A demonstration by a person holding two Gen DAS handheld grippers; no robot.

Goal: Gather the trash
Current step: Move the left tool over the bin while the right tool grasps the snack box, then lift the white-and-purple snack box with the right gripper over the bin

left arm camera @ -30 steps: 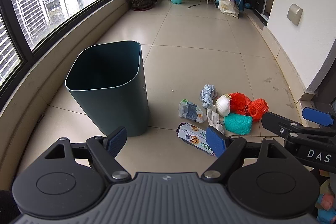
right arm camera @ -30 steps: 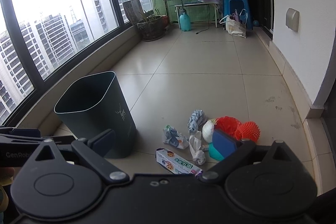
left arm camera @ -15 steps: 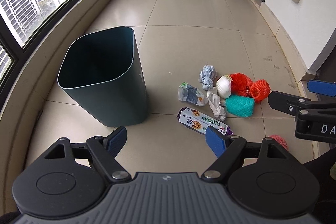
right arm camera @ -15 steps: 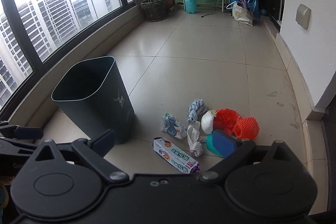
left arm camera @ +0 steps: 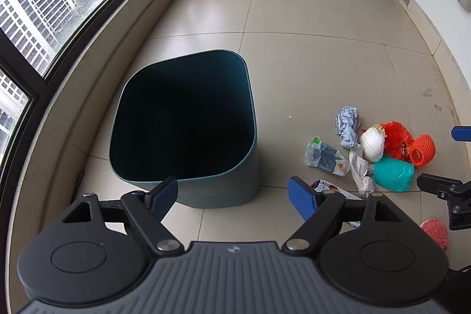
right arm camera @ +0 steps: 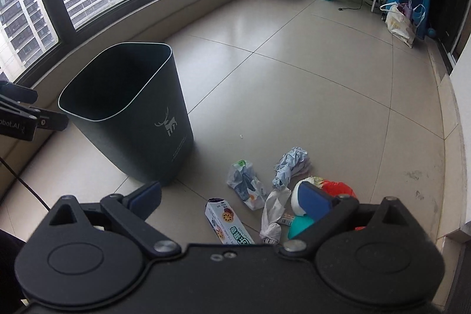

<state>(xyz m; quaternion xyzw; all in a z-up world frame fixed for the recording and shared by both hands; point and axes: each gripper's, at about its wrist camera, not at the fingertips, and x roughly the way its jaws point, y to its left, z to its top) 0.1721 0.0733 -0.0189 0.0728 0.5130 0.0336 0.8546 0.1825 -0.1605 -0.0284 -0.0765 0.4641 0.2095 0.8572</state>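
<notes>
Closer now, left gripper point(left arm camera: 234, 194) overlooks the bin point(left arm camera: 217, 190) — dark inside.

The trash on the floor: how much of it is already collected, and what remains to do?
Nothing looks collected yet. The bin stands upright, its inside too dark to check. Both the left gripper and the right gripper are open and hold nothing. Still on the floor beside the bin: the biscuit wrapper, the crumpled paper, the teal wad, the orange net and more.

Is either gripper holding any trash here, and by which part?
Nothing is held. The left gripper and right gripper are both open and empty; the trash pile lies on the floor.
</notes>
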